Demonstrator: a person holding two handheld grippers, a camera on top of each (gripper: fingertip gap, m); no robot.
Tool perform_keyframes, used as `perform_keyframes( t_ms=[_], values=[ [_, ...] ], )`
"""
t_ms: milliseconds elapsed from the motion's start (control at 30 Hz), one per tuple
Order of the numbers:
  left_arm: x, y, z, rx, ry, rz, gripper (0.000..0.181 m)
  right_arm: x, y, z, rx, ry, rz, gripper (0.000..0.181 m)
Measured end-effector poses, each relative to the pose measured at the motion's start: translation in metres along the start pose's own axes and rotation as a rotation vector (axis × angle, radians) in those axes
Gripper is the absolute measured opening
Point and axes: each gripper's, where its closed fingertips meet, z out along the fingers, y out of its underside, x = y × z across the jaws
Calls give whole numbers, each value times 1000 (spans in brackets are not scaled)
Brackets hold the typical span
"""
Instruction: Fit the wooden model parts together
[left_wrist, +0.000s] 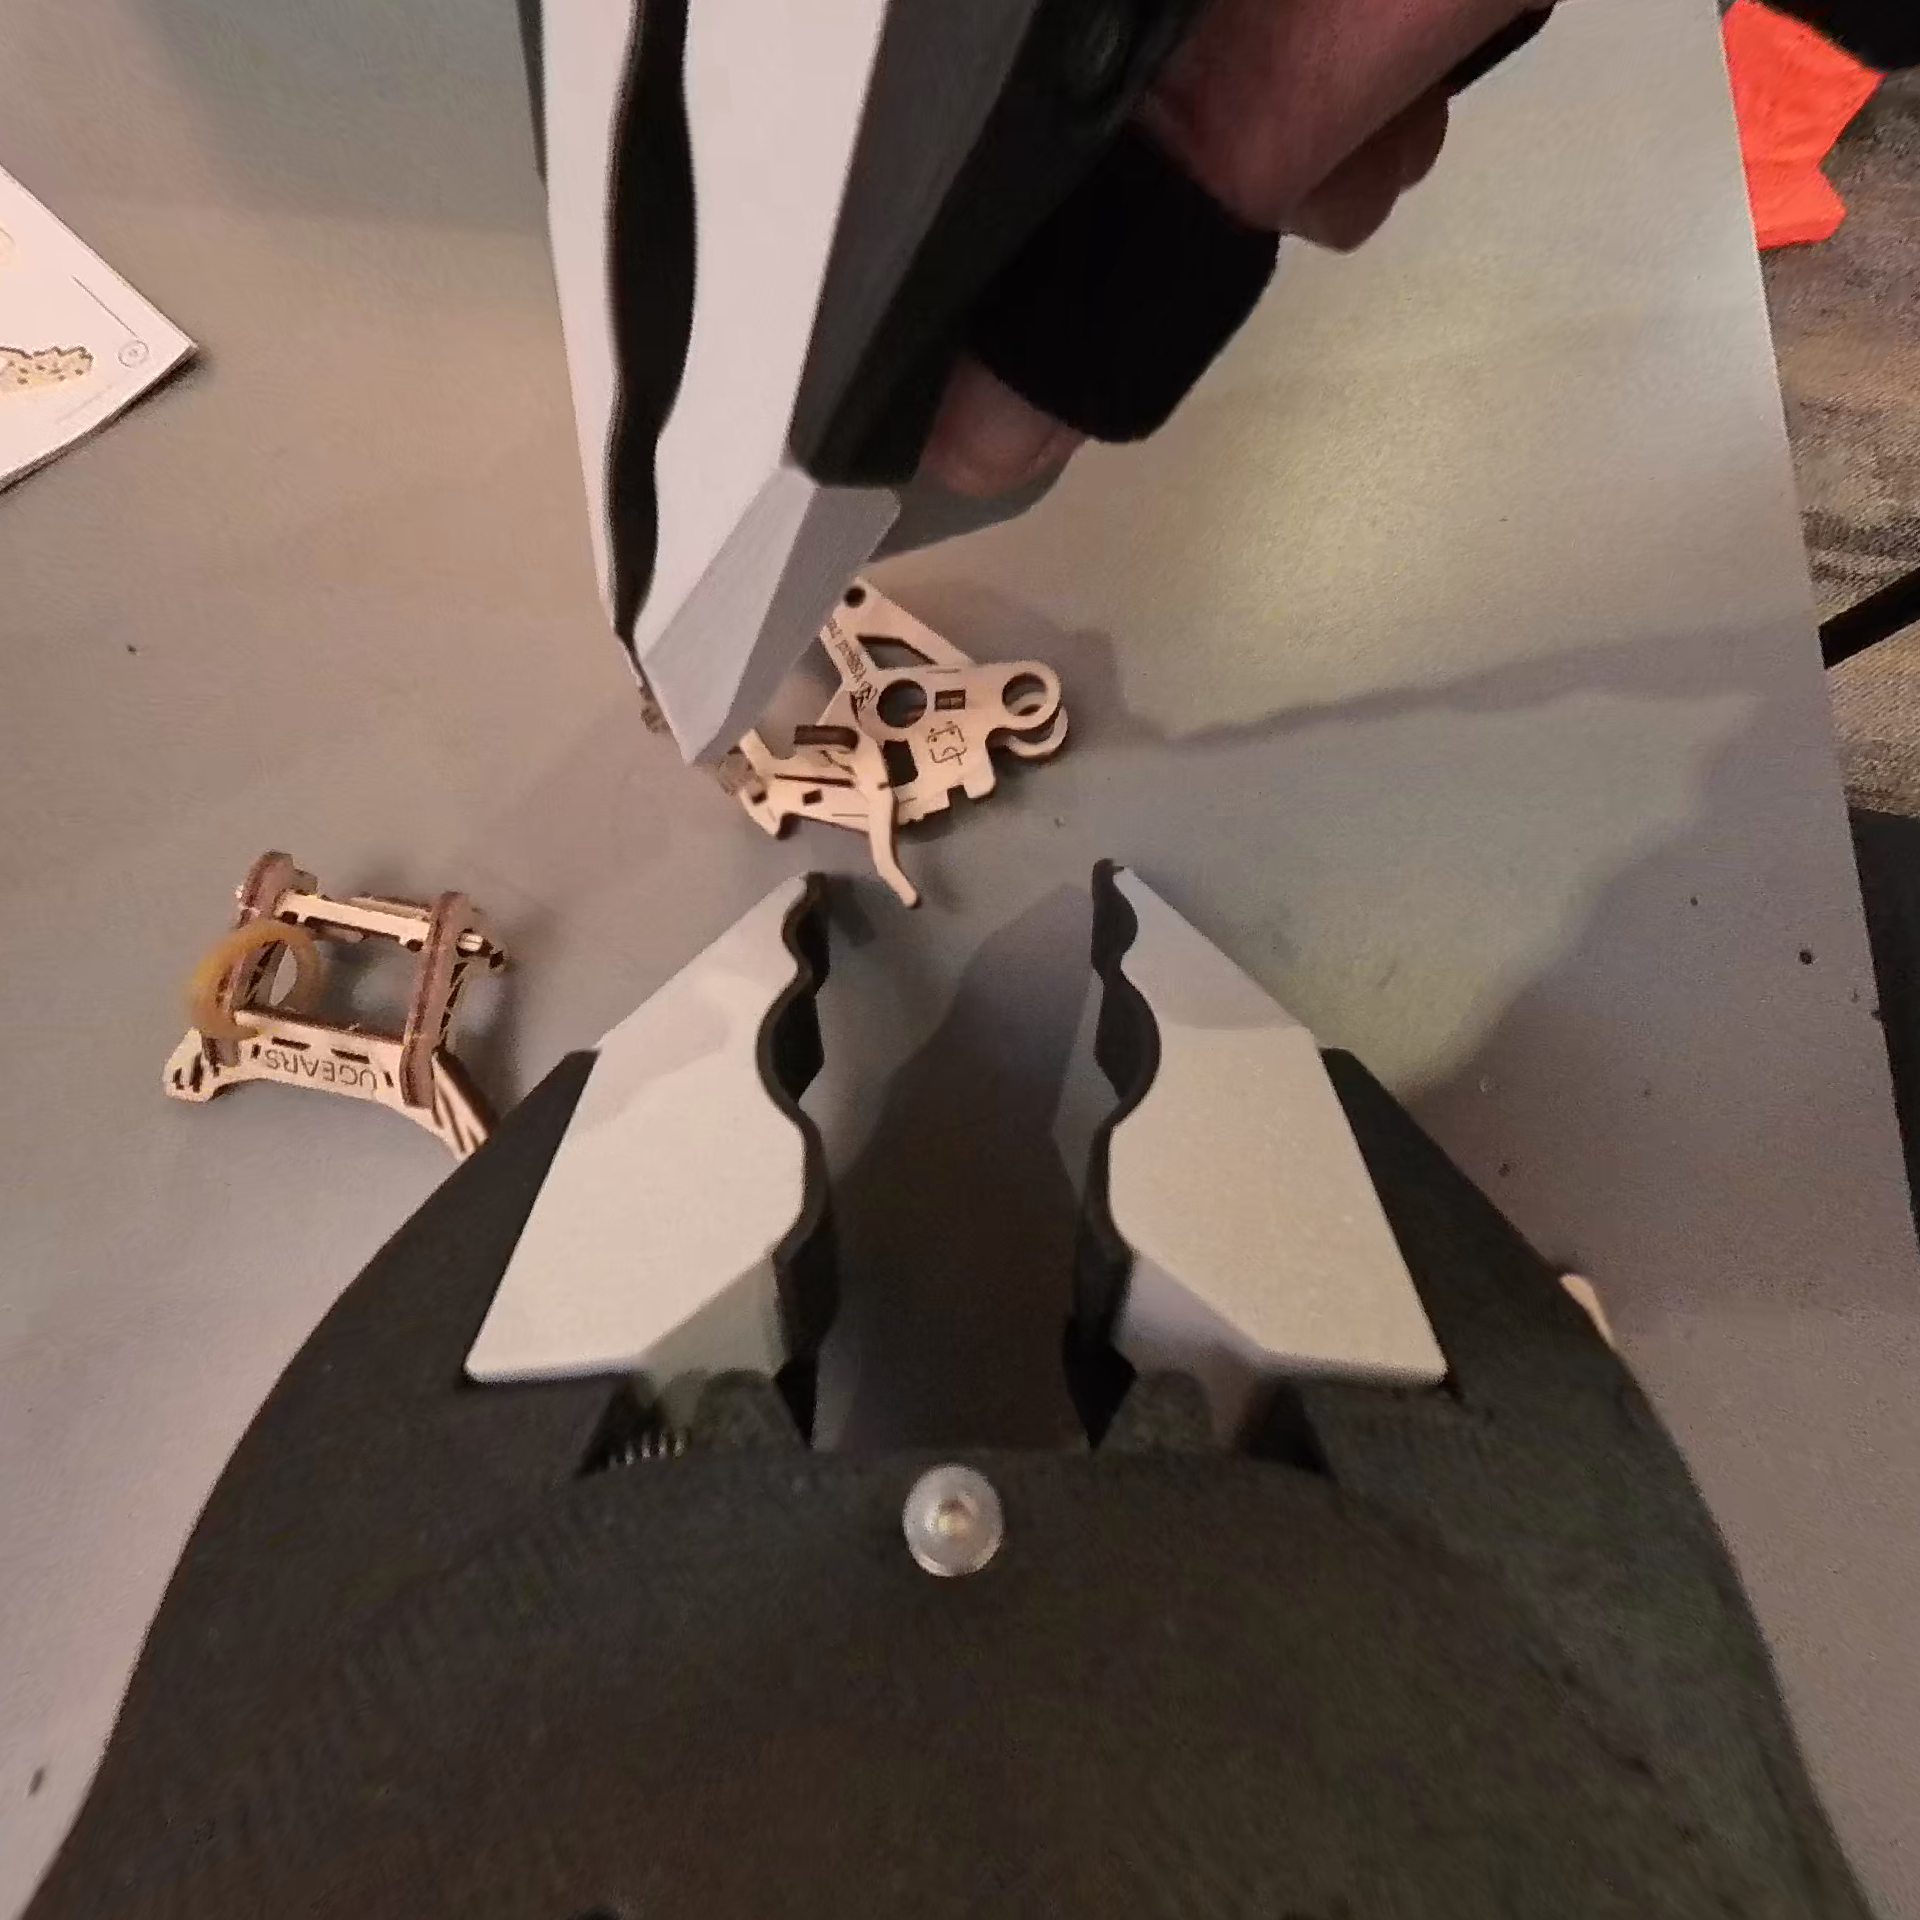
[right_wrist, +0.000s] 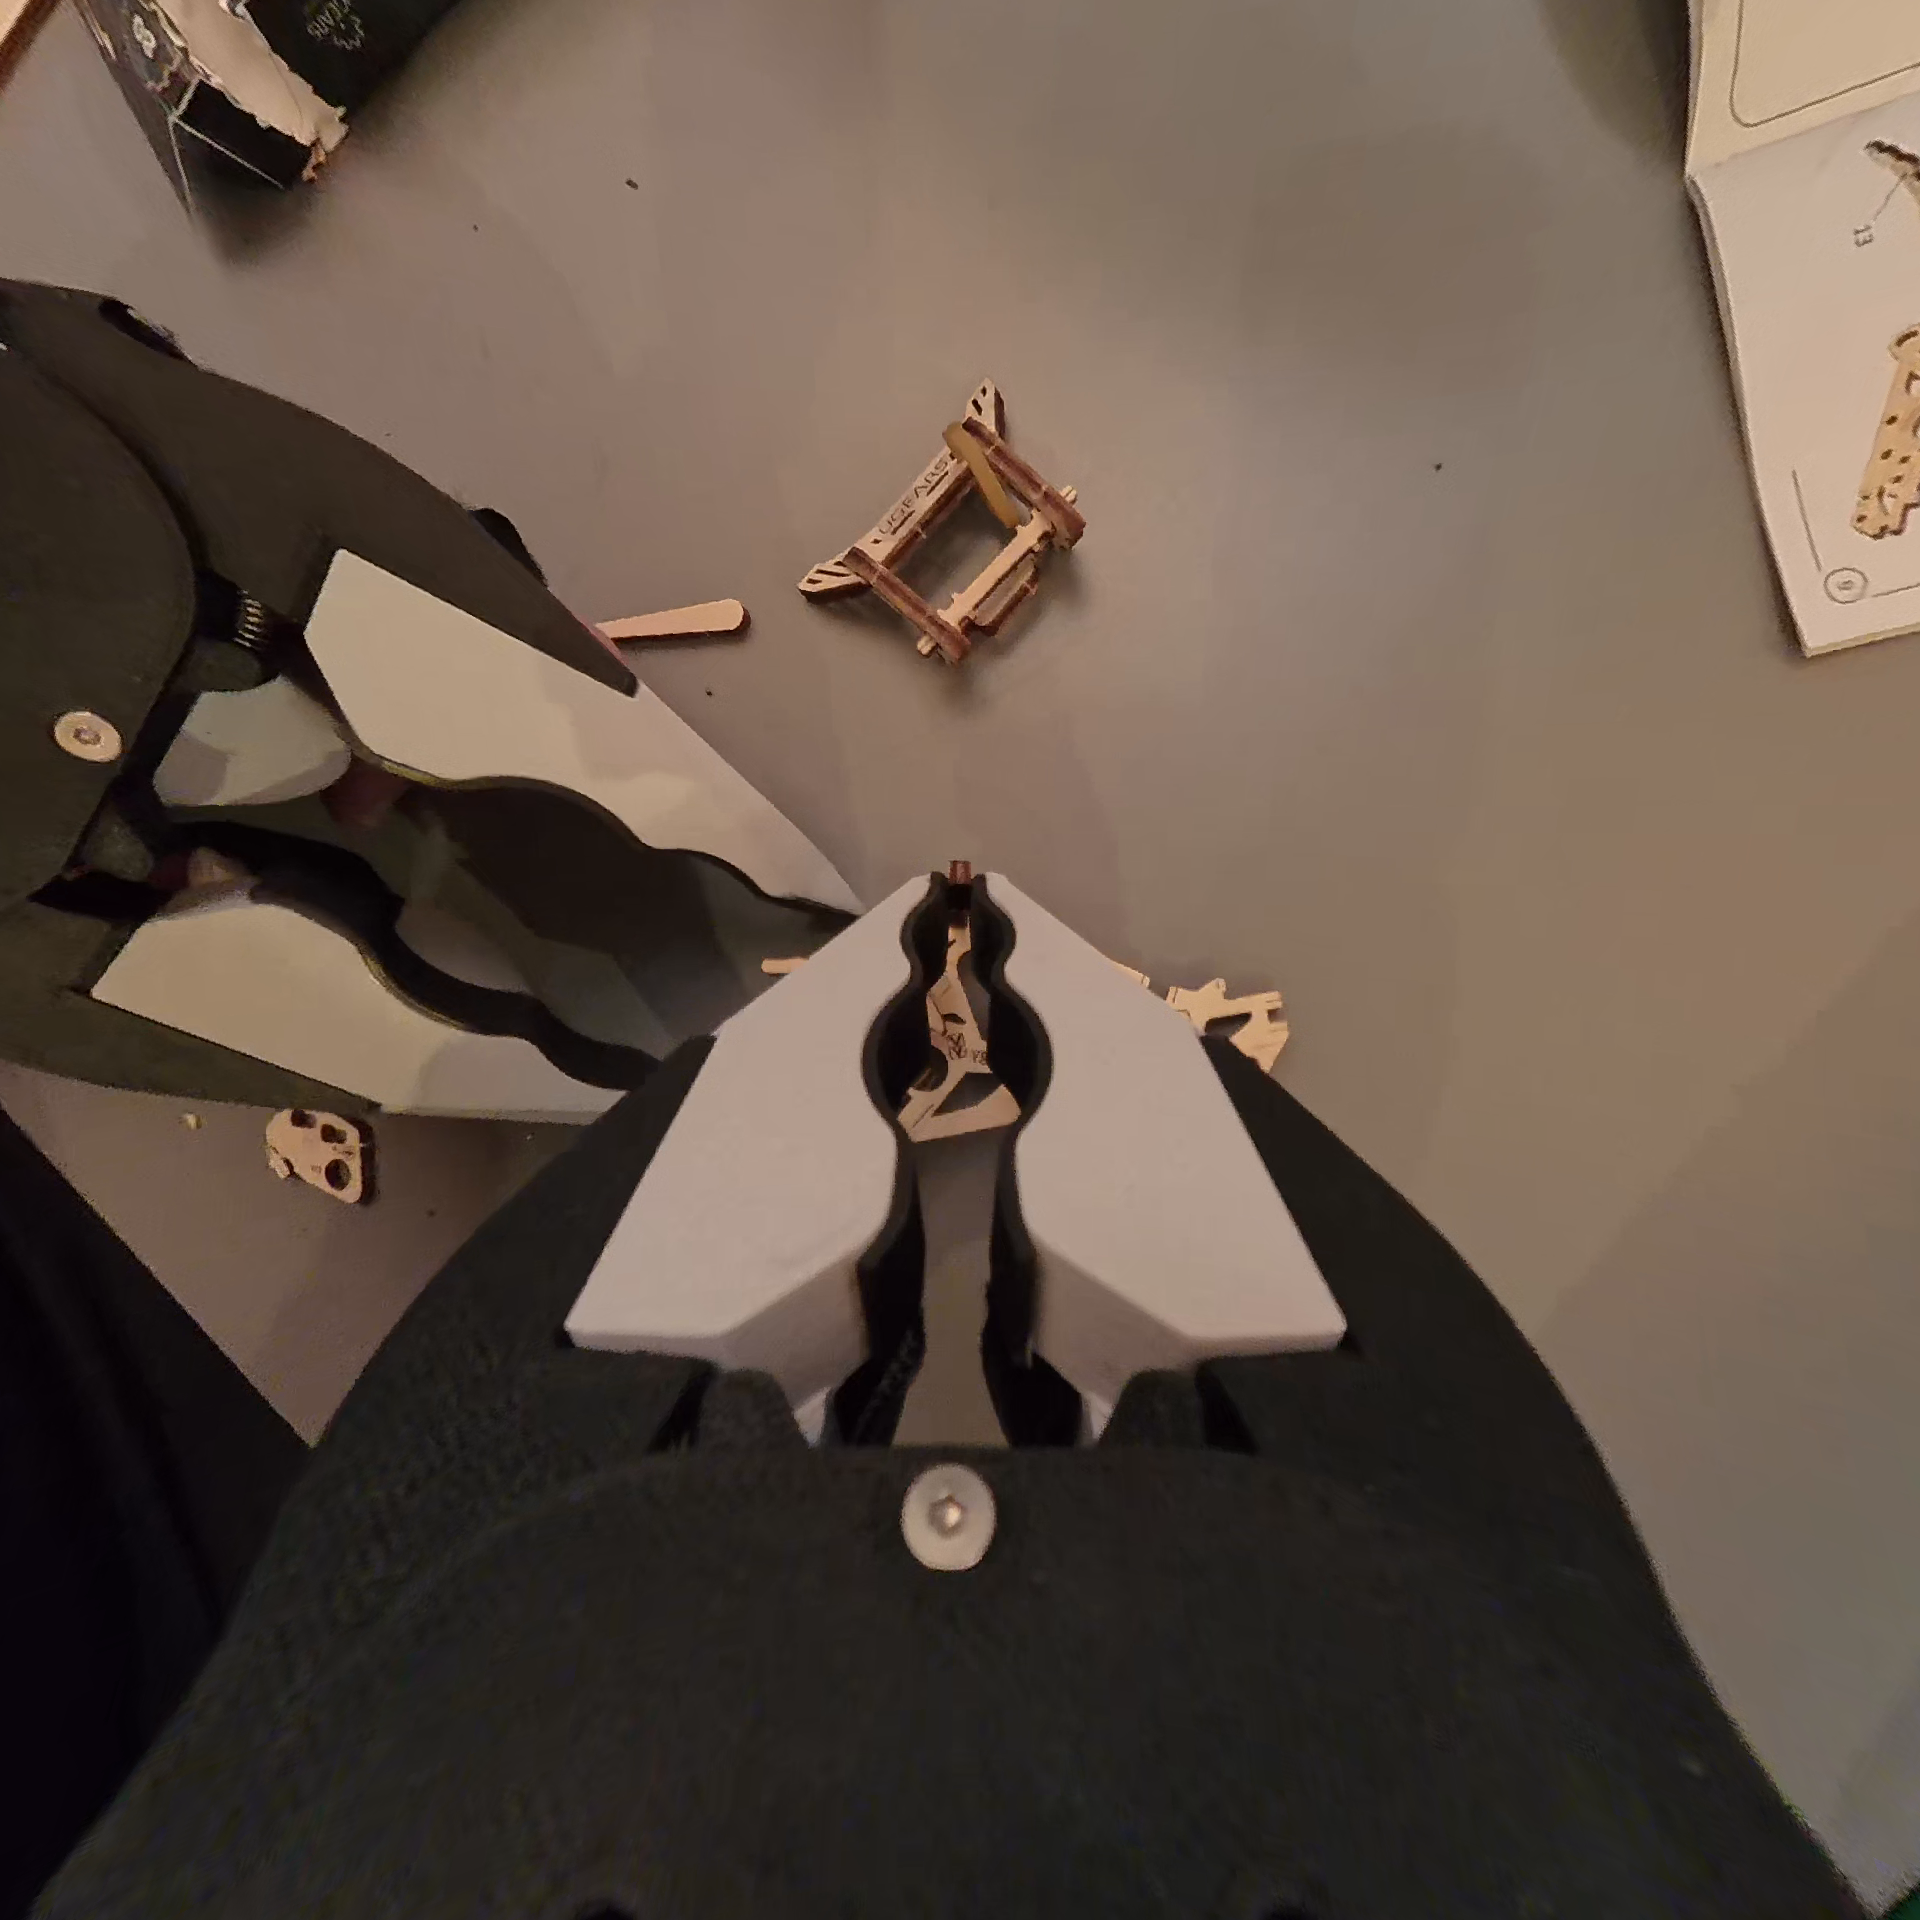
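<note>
The right claw (right_wrist: 958, 883) is seen clamped on the flat wooden model part (left_wrist: 914, 727), which lies on the grey table (left_wrist: 1351, 623). The left claw (left_wrist: 951, 883) is held apart and empty, just beside that part. A wooden frame assembly (right_wrist: 951, 530) carrying a rubber band (right_wrist: 977, 473) is set well apart, with an instruction booklet (right_wrist: 1787, 312) at the table edge.

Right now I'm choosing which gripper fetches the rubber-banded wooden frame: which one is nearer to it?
Left, as far as these views show. The open left gripper hovers just right of the wooden frame; the right gripper, shut on the flat wooden assembly, sits farther off.
</note>
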Motion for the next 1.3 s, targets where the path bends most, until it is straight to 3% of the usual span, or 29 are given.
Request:
perform_keyframes(
  t_ms=[267, 833, 1300],
  values=[
    [2, -5, 8, -11, -72, 6, 52, -3, 0, 1, 5, -15, 17, 0],
    [18, -11, 7, 20, -139, 205, 55, -2, 3, 1, -35, 34, -70, 1],
    [14, -6, 3, 19, -100, 175, 52, -4, 4, 3, -56, 107, -178, 0]
  ],
)
